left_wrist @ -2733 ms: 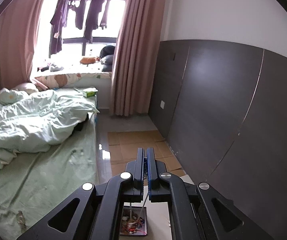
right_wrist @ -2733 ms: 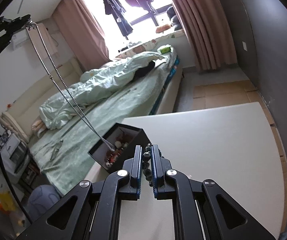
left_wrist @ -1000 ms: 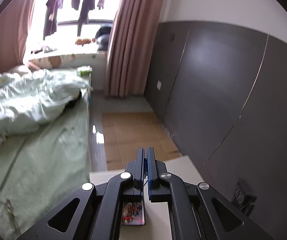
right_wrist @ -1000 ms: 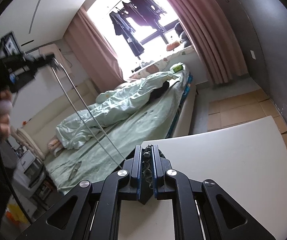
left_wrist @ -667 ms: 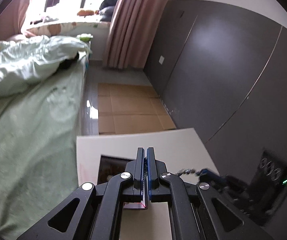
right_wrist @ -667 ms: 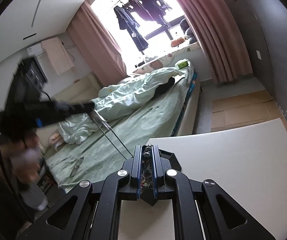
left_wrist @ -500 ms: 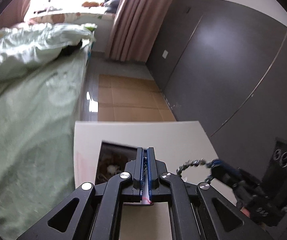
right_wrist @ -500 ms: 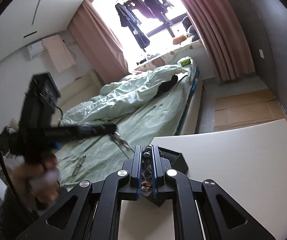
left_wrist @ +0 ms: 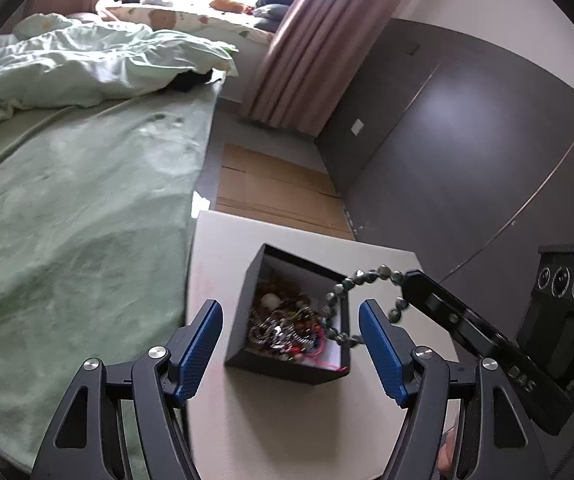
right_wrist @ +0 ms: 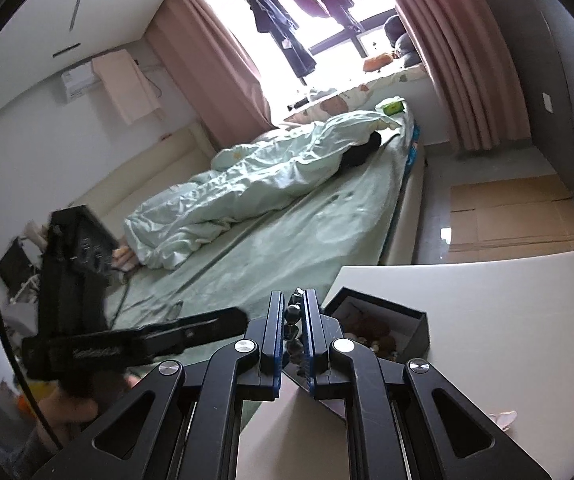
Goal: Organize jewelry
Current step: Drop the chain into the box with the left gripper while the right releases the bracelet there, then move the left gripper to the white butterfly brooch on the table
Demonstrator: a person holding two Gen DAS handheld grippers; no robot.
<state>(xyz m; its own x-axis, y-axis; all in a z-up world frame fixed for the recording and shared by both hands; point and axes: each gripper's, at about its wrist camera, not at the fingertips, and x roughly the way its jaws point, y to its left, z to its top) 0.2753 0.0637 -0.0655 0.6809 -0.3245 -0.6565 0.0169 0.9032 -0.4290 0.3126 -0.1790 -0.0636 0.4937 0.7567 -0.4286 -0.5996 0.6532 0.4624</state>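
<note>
An open black jewelry box point(left_wrist: 243, 320) stands on the white table point(left_wrist: 287, 420), filled with tangled chains and beads point(left_wrist: 283, 328). My left gripper point(left_wrist: 289, 307) hovers just above it. Its blue pads point(left_wrist: 201, 344) are opening wide either side of the box and nothing is pressed between them. My right gripper point(right_wrist: 293, 296) is shut on a dark bead bracelet point(right_wrist: 293, 328). In the left wrist view that bracelet point(left_wrist: 341, 292) hangs as a loop from the right gripper point(left_wrist: 407, 278) over the box's right wall. The same box point(right_wrist: 415, 326) sits just beyond the right gripper's tips.
A bed with a green sheet point(left_wrist: 67, 220) and a rumpled duvet point(right_wrist: 247, 188) runs along the table's left side. A dark panelled wall point(left_wrist: 467, 140) lies to the right. Flattened cardboard point(left_wrist: 271, 188) covers the floor beyond the table. Pink curtains point(right_wrist: 455, 60) frame the window.
My left gripper has dropped toward the box and its jaws have sprung apart, so the thin chain it pinched is no longer held. The right gripper has carried the bracelet closer to the box.
</note>
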